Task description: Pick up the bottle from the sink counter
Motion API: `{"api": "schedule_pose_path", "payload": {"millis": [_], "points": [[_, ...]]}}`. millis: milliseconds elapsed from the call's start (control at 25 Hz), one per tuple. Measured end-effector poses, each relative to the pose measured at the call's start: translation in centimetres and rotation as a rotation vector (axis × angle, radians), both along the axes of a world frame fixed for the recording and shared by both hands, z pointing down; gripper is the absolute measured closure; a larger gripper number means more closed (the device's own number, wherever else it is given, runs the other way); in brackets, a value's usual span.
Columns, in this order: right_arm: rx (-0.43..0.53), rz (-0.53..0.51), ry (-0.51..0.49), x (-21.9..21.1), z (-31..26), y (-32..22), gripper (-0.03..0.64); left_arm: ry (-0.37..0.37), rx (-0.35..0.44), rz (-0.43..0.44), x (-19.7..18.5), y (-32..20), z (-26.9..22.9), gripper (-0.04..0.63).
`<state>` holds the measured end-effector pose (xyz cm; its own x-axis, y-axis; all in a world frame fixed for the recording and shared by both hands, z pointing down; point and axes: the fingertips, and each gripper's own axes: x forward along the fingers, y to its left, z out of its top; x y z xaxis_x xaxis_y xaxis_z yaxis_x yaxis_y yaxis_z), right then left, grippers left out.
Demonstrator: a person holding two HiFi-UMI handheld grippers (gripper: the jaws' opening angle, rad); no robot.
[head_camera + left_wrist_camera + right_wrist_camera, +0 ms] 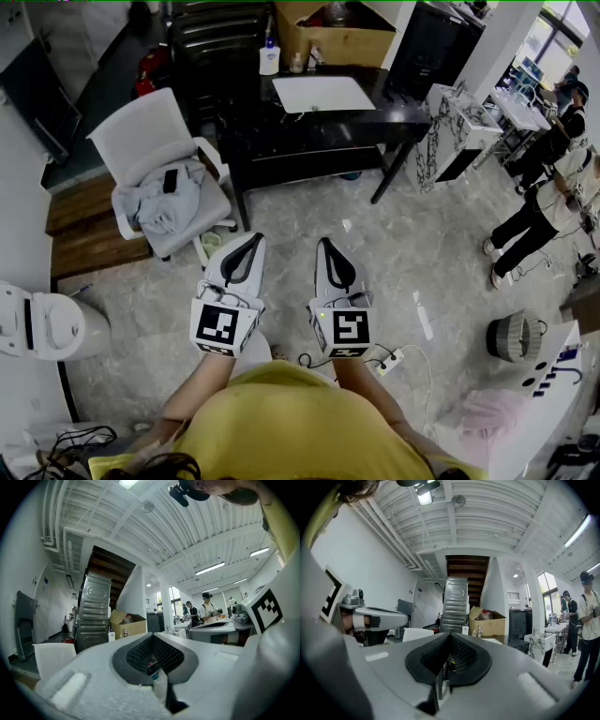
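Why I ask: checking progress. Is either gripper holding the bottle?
No, the bottle stands on the dark counter, away from the left gripper and right gripper, both shut and empty.

The left gripper (152, 666), jaws together, faces a cardboard box (127, 626).

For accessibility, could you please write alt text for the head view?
A person in yellow holds the left gripper and right gripper, both shut and empty, above the floor, short of a dark counter bearing a white sink and a bottle.
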<state>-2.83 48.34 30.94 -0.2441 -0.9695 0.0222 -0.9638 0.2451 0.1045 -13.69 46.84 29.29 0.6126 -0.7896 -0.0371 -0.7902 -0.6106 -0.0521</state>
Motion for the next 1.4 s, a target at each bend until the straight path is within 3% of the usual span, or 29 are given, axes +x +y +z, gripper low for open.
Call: {"api": "schedule_pose_path", "payload": {"millis": [160, 360, 440, 640, 1080, 1400], "points": [[0.006, 0.001, -0.052, 0.5, 0.4, -1.2, 0.617, -0.007, 0.008, 0.008, 0.6, -1.0, 0.4, 0.591], [-0.010, 0.002, -0.063, 0.7, 1.3, -3.7, 0.617, -0.007, -0.041, 0.005, 0.7, -4.1, 2.1, 0.591], [-0.018, 0.011, -0.057, 0.9, 1.8, -5.4, 0.617, -0.002, -0.044, 0.008, 0.6, -6.1, 2.5, 0.537], [-0.045, 0.047, -0.037, 1.6, 3.1, -11.1, 0.617, 0.020, -0.051, 0.042, 1.0, -12.4, 3.2, 0.508], [-0.052, 0.086, -0.008, 1.1, 2.5, -24.9, 0.617, 0.054, -0.064, 0.139, 2.0, -27.3, 3.0, 0.494], [-0.051, 0.110, 0.008, 0.2, 3.0, -30.2, 0.617, 0.076, -0.075, 0.159, 1.2, -33.2, 3.8, 0.482]]}}
